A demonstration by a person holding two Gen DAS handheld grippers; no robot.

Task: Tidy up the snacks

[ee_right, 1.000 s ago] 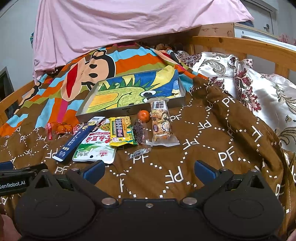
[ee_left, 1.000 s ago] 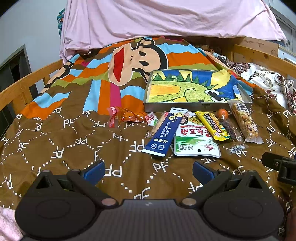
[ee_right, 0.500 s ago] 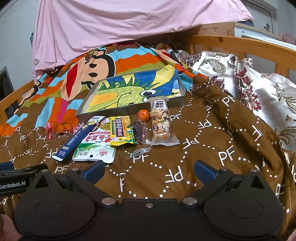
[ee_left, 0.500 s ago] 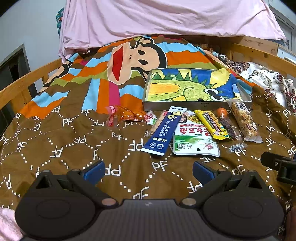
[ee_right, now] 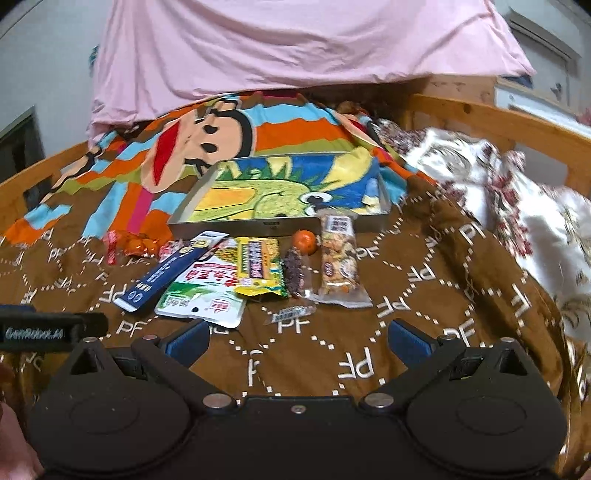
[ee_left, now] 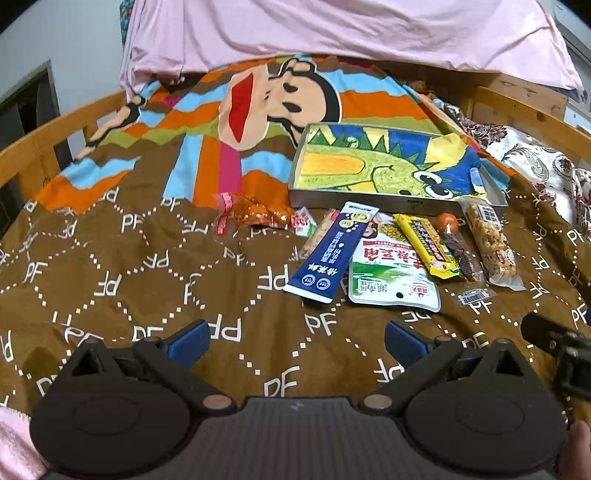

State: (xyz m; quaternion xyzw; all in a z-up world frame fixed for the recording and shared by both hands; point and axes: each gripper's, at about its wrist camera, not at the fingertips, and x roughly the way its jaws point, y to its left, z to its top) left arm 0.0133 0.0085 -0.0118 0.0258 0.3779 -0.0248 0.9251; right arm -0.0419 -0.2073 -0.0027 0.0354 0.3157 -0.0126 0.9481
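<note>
Several snacks lie in a row on the brown blanket before a shallow metal tray (ee_left: 369, 202) (ee_right: 258, 226) with a dinosaur picture inside. They are a blue stick pack (ee_left: 332, 251) (ee_right: 166, 277), a green and white pouch (ee_left: 393, 277) (ee_right: 203, 295), a yellow bar (ee_left: 428, 245) (ee_right: 258, 267), an orange ball (ee_left: 447, 220) (ee_right: 305, 241), a clear nut bar (ee_left: 491, 243) (ee_right: 338, 262) and a red wrapped snack (ee_left: 255, 216) (ee_right: 129, 244). My left gripper (ee_left: 297, 338) and right gripper (ee_right: 297, 338) are both open and empty, hovering short of the snacks.
A wooden bed rail (ee_left: 44, 144) runs along the left and another rail (ee_right: 509, 125) on the right. A pink sheet (ee_left: 332, 33) hangs at the back. A flowered quilt (ee_right: 535, 229) lies at the right.
The right gripper has swung to the right and slightly closer, so the snacks sit more to the left in its view. The left gripper has barely moved. Both stay open.
</note>
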